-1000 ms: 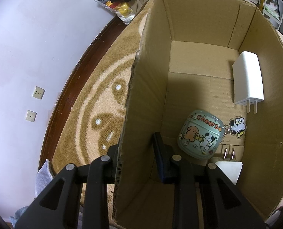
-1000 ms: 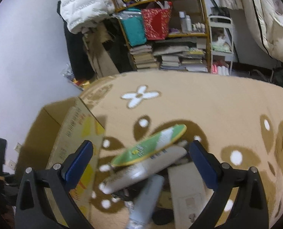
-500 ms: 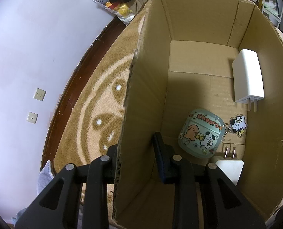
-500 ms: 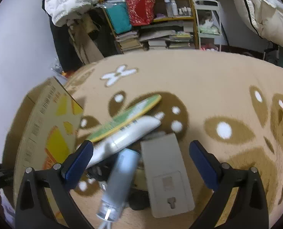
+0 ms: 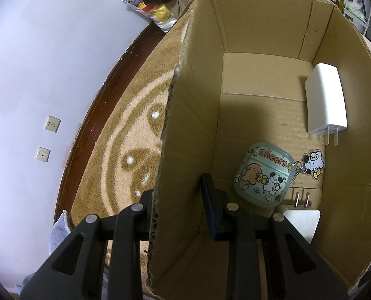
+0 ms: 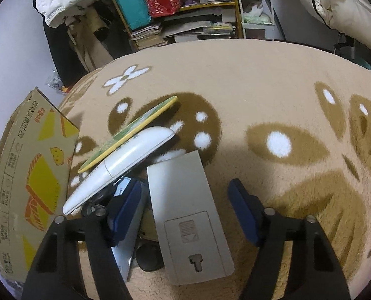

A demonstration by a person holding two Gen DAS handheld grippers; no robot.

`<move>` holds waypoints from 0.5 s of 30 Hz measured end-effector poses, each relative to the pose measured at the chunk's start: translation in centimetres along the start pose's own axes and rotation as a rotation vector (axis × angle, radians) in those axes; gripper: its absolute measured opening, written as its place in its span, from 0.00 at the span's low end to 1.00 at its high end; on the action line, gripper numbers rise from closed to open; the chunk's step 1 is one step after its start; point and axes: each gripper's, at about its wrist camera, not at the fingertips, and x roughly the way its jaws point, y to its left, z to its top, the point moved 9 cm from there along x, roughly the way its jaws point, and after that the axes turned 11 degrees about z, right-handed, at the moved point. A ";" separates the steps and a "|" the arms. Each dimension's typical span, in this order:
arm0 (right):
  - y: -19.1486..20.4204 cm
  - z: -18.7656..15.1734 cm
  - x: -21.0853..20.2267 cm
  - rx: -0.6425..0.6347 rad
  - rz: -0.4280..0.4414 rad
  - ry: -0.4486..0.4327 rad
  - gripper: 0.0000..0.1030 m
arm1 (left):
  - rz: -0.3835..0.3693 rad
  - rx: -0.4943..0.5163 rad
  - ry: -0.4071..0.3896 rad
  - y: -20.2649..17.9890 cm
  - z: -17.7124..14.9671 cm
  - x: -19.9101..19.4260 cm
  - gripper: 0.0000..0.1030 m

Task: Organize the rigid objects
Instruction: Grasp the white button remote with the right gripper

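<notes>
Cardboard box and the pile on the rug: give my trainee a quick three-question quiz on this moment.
1. True or false: the left gripper is shut on the box wall.
2. How many white chargers lie in the box?
3. Which item sits between the right gripper fingers? A) grey flat device B) green card C) earbud case

Key: 1 true; 2 two; 3 A.
</notes>
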 end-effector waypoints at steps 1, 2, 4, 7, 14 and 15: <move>0.1 0.0 0.1 -0.002 -0.005 0.002 0.74 | 0.000 0.000 0.000 0.0 0.0 0.0 0.27; 0.1 0.0 0.1 -0.009 -0.010 0.004 0.74 | 0.000 0.000 -0.001 0.0 0.0 0.0 0.27; 0.3 -0.2 0.2 -0.029 -0.027 0.010 0.74 | 0.000 0.000 -0.001 -0.1 0.0 0.0 0.27; 0.2 -0.2 0.3 -0.036 -0.038 0.015 0.73 | 0.001 0.001 -0.001 -0.1 0.0 0.0 0.27; 0.0 -0.3 0.6 -0.048 -0.068 0.023 0.63 | 0.001 0.001 -0.001 -0.1 0.0 0.1 0.27; 0.1 -0.4 0.7 -0.067 -0.092 0.028 0.58 | 0.000 0.002 -0.001 -0.1 0.0 0.0 0.27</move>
